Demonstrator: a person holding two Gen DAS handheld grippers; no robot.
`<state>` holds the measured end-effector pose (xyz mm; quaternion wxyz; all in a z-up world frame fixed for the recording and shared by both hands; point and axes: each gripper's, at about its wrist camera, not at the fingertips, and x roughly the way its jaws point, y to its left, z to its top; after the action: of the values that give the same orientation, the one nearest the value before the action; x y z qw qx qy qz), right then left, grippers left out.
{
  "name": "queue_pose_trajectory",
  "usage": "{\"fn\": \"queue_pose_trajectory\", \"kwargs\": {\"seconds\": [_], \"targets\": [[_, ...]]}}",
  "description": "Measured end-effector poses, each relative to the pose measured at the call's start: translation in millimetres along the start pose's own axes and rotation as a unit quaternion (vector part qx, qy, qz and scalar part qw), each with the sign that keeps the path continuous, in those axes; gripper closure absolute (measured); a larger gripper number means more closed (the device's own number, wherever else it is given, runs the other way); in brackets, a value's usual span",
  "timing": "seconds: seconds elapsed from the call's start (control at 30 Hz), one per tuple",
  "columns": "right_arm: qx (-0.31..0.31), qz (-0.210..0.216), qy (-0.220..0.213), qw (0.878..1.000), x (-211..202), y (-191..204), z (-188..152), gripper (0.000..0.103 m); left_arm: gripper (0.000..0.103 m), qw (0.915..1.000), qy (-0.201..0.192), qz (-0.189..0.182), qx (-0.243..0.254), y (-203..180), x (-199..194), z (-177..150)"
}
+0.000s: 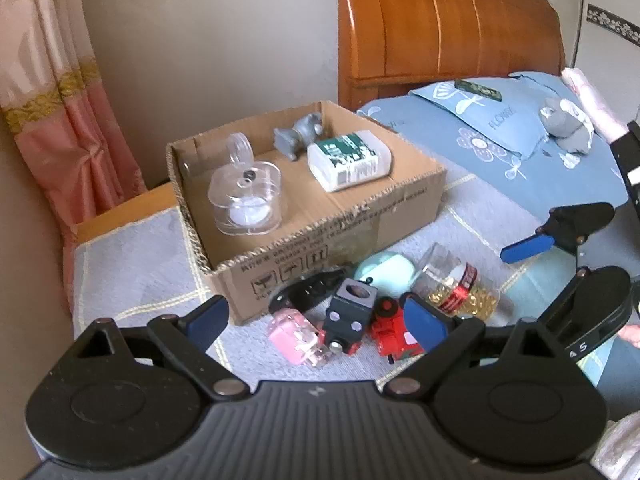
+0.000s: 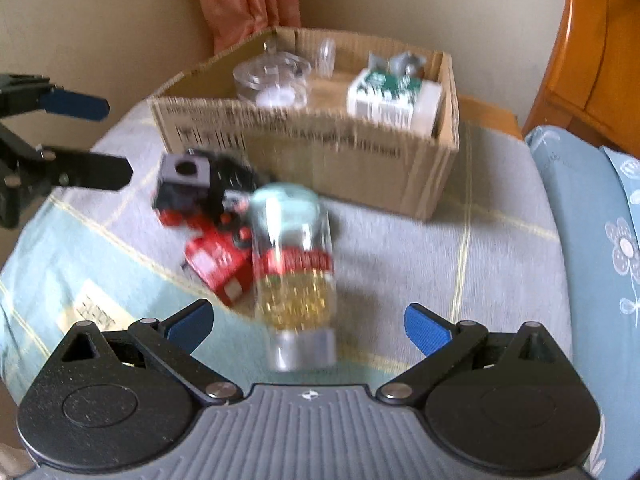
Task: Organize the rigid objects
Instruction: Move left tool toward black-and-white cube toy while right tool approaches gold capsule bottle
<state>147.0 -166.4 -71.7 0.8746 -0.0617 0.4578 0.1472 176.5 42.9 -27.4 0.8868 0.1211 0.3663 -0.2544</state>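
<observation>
A cardboard box (image 1: 412, 200) stands on the bed and holds a clear plastic container (image 1: 246, 200), a white bottle with a green label (image 1: 348, 160) and a grey figure (image 1: 298, 136). In front of it lie a pink case (image 1: 296, 338), a dark toy train block (image 1: 348, 312), a red toy (image 1: 394, 330), a mint case (image 1: 386, 274), a black object (image 1: 308, 292) and a clear jar of gold beads (image 1: 456, 290). My left gripper (image 1: 316, 326) is open above the toys. My right gripper (image 2: 308, 326) is open, with the jar (image 2: 294, 276) lying between its fingers, not gripped. The box (image 2: 420, 168) lies beyond.
The bed has a grey checked blanket (image 1: 132, 264) and a blue flowered pillow (image 1: 500, 136) with a grey plush (image 1: 568, 124) on it. A wooden headboard (image 1: 440, 28) and a pink curtain (image 1: 52, 92) stand behind. The bed's edge runs at the left.
</observation>
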Motion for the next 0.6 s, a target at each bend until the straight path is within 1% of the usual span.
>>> {"fn": "queue_pose_trajectory", "kwargs": {"seconds": [0.23, 0.4, 0.6], "targets": [[0.041, -0.015, 0.022, 0.999, 12, -20, -21, 0.0, 0.009, 0.9998, 0.011, 0.0, 0.015, -8, 15, -6], [0.059, -0.02, 0.018, 0.998, 8, -36, -24, 0.0, 0.009, 0.9998, 0.016, -0.008, 0.007, -7, 23, -8], [0.069, -0.048, 0.019, 0.996, 10, -50, -26, 0.0, 0.009, 0.9998, 0.016, -0.013, 0.004, -7, 27, -10]]}}
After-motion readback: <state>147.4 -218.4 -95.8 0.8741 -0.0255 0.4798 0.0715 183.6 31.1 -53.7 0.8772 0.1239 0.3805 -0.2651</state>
